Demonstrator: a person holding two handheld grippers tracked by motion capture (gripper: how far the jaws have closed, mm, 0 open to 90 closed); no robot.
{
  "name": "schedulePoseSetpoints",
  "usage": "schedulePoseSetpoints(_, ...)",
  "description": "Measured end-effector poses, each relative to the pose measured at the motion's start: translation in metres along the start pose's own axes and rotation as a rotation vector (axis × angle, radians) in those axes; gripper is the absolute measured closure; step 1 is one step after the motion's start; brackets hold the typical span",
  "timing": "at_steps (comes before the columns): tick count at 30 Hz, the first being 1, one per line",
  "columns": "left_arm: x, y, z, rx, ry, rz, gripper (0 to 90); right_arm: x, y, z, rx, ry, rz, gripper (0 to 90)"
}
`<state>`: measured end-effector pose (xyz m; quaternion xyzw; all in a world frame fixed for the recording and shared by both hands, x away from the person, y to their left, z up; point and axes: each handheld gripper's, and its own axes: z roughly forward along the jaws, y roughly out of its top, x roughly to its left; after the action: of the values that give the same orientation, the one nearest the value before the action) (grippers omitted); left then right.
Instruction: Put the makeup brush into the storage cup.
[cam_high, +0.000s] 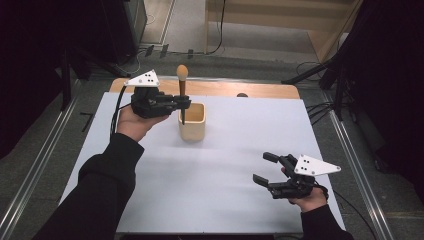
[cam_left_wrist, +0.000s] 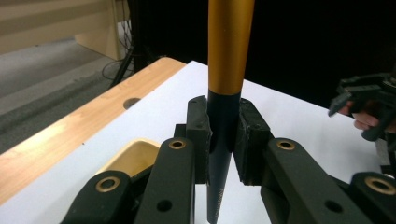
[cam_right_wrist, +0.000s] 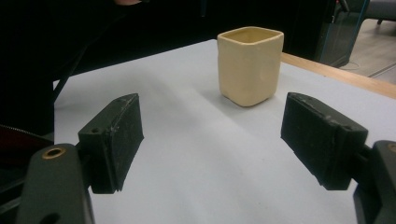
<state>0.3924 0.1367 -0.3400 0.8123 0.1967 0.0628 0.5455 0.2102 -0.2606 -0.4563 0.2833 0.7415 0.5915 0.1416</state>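
My left gripper (cam_high: 183, 102) clamped the brush (cam_high: 182, 90) upright, its tip over the cream cup (cam_high: 192, 122). My right gripper (cam_high: 265, 168) hovered with jaws apart, well away over the white table (cam_high: 225, 200).

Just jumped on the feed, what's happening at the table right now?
The left gripper is shut on the dark handle of a makeup brush, holding it upright, bristles on top, with its tip over the square cream cup. In the high view the tip looks to sit just inside the cup's mouth, though how deep is hard to tell. The right gripper waits open at the near right of the white table cover, holding nothing.
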Motion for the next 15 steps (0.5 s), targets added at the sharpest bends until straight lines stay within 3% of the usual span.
schedulePoseSetpoints(15, 0.022, 0.001, 0.017, 0.023, 0.067, 0.000, 78.9, 0.001, 0.000, 0.001, 0.003, 0.009, -0.004, 21.9)
